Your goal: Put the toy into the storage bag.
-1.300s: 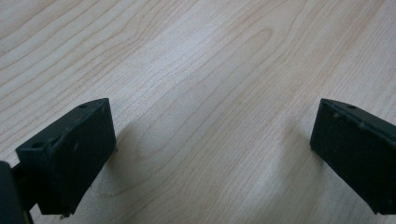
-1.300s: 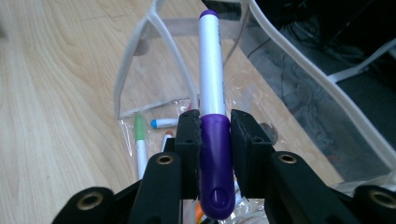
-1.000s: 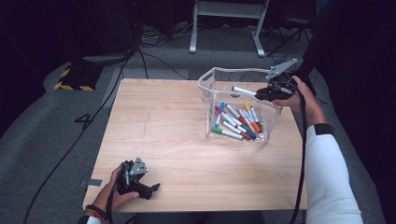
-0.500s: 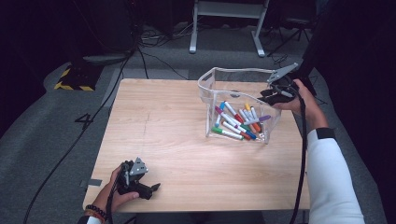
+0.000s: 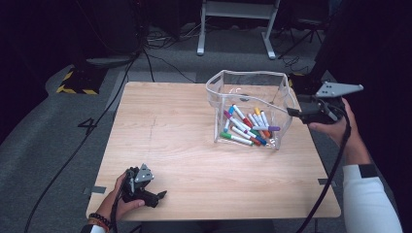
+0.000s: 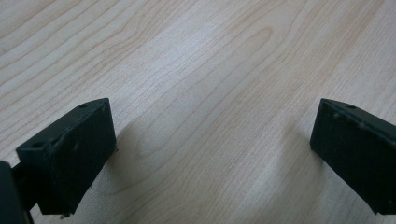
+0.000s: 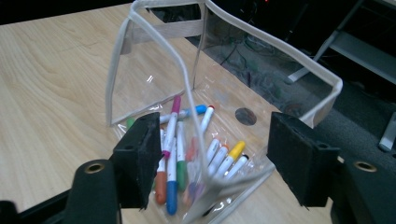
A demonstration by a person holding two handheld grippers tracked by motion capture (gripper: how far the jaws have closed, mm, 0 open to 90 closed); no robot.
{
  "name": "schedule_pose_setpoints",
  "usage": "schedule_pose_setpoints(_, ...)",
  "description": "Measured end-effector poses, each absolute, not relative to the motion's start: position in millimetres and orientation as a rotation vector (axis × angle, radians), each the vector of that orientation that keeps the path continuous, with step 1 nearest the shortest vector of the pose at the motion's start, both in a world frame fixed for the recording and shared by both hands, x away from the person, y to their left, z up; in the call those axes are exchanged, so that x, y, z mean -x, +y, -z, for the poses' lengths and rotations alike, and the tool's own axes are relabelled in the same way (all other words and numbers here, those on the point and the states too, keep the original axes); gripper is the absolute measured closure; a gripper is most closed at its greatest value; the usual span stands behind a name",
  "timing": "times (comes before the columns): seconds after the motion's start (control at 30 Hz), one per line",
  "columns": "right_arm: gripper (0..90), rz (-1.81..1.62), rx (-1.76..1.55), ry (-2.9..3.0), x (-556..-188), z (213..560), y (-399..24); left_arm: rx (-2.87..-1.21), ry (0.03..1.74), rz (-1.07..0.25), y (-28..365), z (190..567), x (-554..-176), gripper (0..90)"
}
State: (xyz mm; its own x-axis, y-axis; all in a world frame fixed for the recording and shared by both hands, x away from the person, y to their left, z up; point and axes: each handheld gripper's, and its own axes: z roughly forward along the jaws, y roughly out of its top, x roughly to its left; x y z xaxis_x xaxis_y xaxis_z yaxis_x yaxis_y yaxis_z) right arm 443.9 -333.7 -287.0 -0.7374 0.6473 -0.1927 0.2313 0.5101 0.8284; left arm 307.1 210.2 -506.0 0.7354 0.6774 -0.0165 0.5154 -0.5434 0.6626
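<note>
A clear pouch (image 5: 248, 92) with a pale rim stands open on the right of the wooden table (image 5: 170, 141). Several coloured markers (image 5: 245, 127) lie in its bottom. My right gripper (image 5: 290, 111) hovers just off the pouch's right wall. Its jaws have just been opening and stand wide. In the right gripper view the pouch (image 7: 154, 70) and markers (image 7: 173, 154) lie ahead of the gripper (image 7: 217, 154). The pouch's near corner seam lines up with the gap, and the pads do not touch it. My left gripper (image 5: 160, 196) rests open on the table's near left corner, with bare wood (image 6: 210, 70) between its jaws (image 6: 212, 154).
The table's right edge (image 5: 316, 160) runs under my right hand. Beyond the table, cables (image 5: 145, 58) lie on the grey floor, a yellow-and-black striped block (image 5: 75, 82) sits at the far left, and a grey metal frame (image 5: 233, 29) stands at the back.
My right gripper has drawn back to the right, from over the pouch to beyond its right wall, and its jaws have opened. The left gripper has stayed put.
</note>
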Motion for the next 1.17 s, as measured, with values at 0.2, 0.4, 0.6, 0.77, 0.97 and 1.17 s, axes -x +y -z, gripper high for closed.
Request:
schedule_pose_setpoints(0.2, 32.0, -1.156, -0.745, 2.257, -406.7, 315.7, -350.3, -2.272, 0.895, -0.318, 210.2, 505.9, -307.1, 0.5)
schedule_pose_setpoints(0.4, 31.6, -1.138, -0.774, 2.265, -387.7, 351.5, -356.4, -2.272, 0.896, -0.318, 210.2, 505.9, -307.1, 0.5)
schedule_pose_setpoints(0.6, 30.0, -1.072, -0.809, 2.362, -375.1, 416.4, -357.1, -2.273, 0.895, -0.318, 210.2, 505.9, -307.1, 0.5)
schedule_pose_setpoints(0.77, 28.6, -1.078, -0.879, 2.427, -372.2, 463.6, -355.3, -2.272, 0.895, -0.318, 210.2, 505.9, -307.1, 0.5)
schedule_pose_setpoints(0.97, 24.5, -1.066, -0.945, 2.43, -368.8, 496.9, -353.7, -2.273, 0.895, -0.318, 210.2, 505.9, -307.1, 0.5)
schedule_pose_setpoints(1.17, 22.5, -1.07, -1.016, 2.398, -369.0, 503.6, -357.2, -2.274, 0.894, -0.317, 210.2, 505.9, -307.3, 0.5)
